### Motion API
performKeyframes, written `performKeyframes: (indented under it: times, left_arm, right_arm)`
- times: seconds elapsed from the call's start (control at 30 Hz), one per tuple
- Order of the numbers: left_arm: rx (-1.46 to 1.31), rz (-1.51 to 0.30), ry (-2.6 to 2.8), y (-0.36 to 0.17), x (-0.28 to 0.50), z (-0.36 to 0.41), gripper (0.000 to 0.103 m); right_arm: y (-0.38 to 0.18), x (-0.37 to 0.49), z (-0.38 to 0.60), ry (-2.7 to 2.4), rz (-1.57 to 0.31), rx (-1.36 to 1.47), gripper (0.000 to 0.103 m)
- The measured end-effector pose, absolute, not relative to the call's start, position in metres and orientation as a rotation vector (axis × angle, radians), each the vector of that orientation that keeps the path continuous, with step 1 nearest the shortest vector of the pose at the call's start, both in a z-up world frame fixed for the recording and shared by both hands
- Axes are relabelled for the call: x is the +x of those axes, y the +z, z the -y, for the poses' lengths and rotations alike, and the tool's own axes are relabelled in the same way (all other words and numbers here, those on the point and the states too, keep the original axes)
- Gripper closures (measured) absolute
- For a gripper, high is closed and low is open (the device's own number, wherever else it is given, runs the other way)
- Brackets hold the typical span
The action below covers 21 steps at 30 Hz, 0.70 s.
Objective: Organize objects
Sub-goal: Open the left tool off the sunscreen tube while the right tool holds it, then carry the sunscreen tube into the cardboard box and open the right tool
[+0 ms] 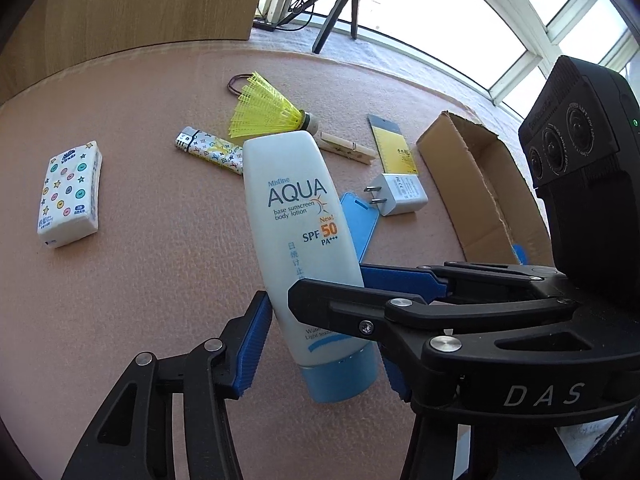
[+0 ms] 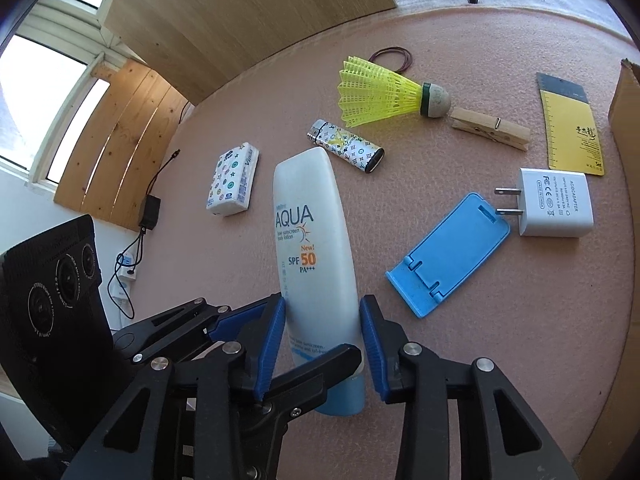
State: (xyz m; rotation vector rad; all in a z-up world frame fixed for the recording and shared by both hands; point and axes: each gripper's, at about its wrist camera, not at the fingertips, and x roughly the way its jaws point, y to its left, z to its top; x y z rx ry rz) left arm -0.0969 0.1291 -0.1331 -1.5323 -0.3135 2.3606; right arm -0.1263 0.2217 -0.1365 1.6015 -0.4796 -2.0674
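A white sunscreen bottle (image 1: pixel 304 220) (image 2: pixel 316 248) with a blue cap at its lower end stands nearly upright over the pink tabletop (image 1: pixel 160 280). My right gripper (image 2: pixel 322 304) is shut on its lower body, one blue pad against each side. In the left wrist view, that gripper (image 1: pixel 328 284) reaches in from the right across the bottle. My left gripper (image 1: pixel 320 320) straddles the same bottle near the cap. Its left pad tip grazes the bottle's edge, and its far pad stands a little off, partly hidden. One of its black fingers (image 2: pixel 320 368) crosses in front of the bottle.
Loose on the table lie a tissue pack (image 2: pixel 232 180), lighter (image 2: pixel 346 148), yellow shuttlecock (image 2: pixel 380 94), hair tie (image 2: pixel 392 58), clothespin (image 2: pixel 490 128), yellow card (image 2: pixel 572 128), white charger (image 2: pixel 554 208) and blue phone stand (image 2: pixel 448 252). An open cardboard box (image 1: pixel 472 184) sits at the right.
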Motion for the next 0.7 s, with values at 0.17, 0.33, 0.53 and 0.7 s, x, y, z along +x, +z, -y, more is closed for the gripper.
performKeyframes:
  times: [0.17, 0.33, 0.53, 0.7]
  left_arm:
    - [-1.46, 0.254, 2.35, -0.109, -0.103, -0.156, 0.048]
    - [-1.388, 0.19, 2.319, -0.089, -0.116, -0.2, 0.048]
    - [-1.328, 0.124, 2.252, -0.079, -0.135, -0.261, 0.048]
    - [-1.297, 0.091, 2.191, -0.08, -0.148, -0.315, 0.048]
  right_arm:
    - [-0.112, -0.12, -0.247, -2.131, 0.52, 1.554, 0.069]
    - [-0.089, -0.111, -0.28, -2.227, 0.532, 1.513, 0.069]
    - [-0.074, -0.1, -0.335, -2.335, 0.577, 1.493, 0.069]
    - [-0.071, -0.093, -0.385, -2.416, 0.63, 1.493, 0.069]
